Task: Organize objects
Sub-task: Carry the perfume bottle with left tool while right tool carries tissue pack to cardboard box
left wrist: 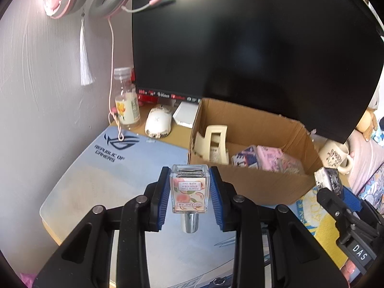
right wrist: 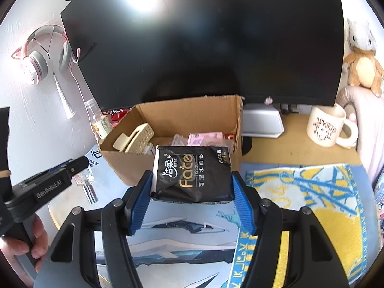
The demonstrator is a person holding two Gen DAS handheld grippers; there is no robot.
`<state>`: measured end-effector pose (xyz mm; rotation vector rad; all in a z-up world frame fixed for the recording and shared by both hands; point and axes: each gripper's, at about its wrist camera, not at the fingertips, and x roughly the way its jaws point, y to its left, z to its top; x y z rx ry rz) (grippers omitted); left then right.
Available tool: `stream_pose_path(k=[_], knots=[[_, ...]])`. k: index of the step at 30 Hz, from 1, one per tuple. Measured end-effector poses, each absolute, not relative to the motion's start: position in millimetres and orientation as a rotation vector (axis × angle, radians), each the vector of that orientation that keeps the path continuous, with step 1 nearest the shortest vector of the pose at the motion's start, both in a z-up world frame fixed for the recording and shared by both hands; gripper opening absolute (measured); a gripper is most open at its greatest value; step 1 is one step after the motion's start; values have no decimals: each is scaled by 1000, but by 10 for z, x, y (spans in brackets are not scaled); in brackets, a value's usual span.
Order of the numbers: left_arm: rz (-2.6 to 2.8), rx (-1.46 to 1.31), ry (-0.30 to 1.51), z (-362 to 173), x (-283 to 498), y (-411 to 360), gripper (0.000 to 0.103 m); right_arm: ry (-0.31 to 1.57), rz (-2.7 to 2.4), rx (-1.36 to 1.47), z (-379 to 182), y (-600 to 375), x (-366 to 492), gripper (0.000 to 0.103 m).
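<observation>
**Both grippers loaded, box ahead**

Left gripper (left wrist: 189,192) pinches a small square glass perfume bottle (left wrist: 189,188) between its blue pads, held above the desk mat (left wrist: 96,175). Right gripper (right wrist: 192,192) clamps a black tissue pack (right wrist: 192,171) by its two short ends, also held off the mat.

Judging by the cardboard box (right wrist: 172,117) just beyond both, which already holds a cream hair claw (left wrist: 212,144) and pink packets (left wrist: 271,158), the step in hand looks like carrying these two items to the box. Next, each must pass over the near wall and be let go inside.

The bottle's long axis runs near to far, its silver cap pointing back toward the hand. The pack's long axis lies left to right, printed face up.
</observation>
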<state>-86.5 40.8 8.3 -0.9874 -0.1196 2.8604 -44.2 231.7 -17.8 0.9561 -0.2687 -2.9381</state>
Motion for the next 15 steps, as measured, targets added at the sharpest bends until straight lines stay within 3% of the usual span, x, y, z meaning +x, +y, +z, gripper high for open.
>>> stream_pose_path(k=[15], knots=[[2847,-968,-116,433,-1208,612,30,-215,-3007,927,54,2444,-818,69]])
